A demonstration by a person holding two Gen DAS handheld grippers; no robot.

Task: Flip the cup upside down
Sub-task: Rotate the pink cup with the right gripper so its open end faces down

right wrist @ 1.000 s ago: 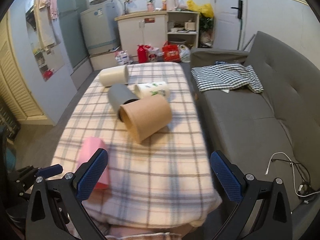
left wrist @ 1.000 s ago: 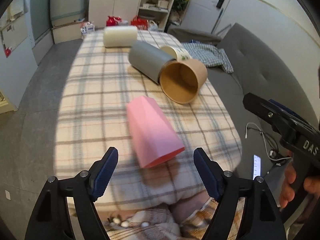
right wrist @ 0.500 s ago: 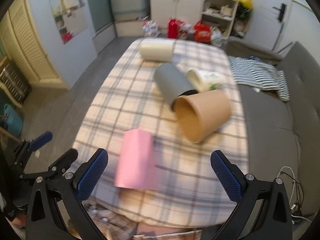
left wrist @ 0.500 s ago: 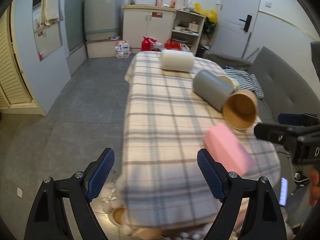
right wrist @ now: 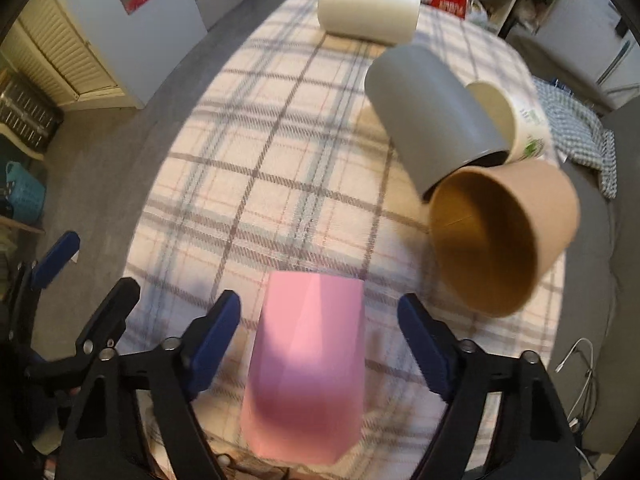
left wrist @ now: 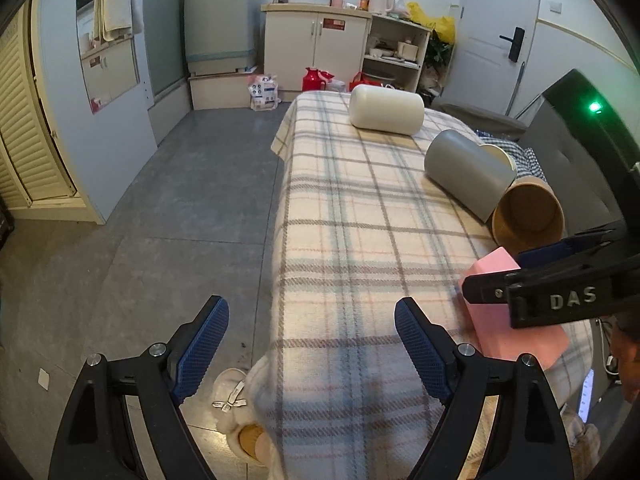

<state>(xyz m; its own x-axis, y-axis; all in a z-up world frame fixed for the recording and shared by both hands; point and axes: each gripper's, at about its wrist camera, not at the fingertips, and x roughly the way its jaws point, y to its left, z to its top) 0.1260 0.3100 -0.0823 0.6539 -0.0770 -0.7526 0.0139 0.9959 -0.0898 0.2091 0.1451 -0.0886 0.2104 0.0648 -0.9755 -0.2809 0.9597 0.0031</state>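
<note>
A pink faceted cup [right wrist: 308, 364] lies on its side near the front edge of the plaid-covered table [right wrist: 248, 184], its wide mouth toward the camera. My right gripper [right wrist: 320, 344] is open, with one finger on each side of the cup and a gap to each. In the left wrist view the pink cup [left wrist: 516, 320] is at the right, partly behind the right gripper [left wrist: 560, 280]. My left gripper [left wrist: 312, 344] is open and empty over the table's left front edge.
A brown paper cup [right wrist: 504, 236], a grey cup [right wrist: 432, 116], a white printed cup [right wrist: 516, 120] and a cream cup [right wrist: 368, 12] lie on their sides farther back. A grey sofa [left wrist: 576, 152] runs along the right. Grey floor [left wrist: 180, 200] lies left of the table.
My right gripper has moved down and forward so its open fingers straddle the pink cup. My left gripper has swung left, off the cup, toward the table's left edge.
</note>
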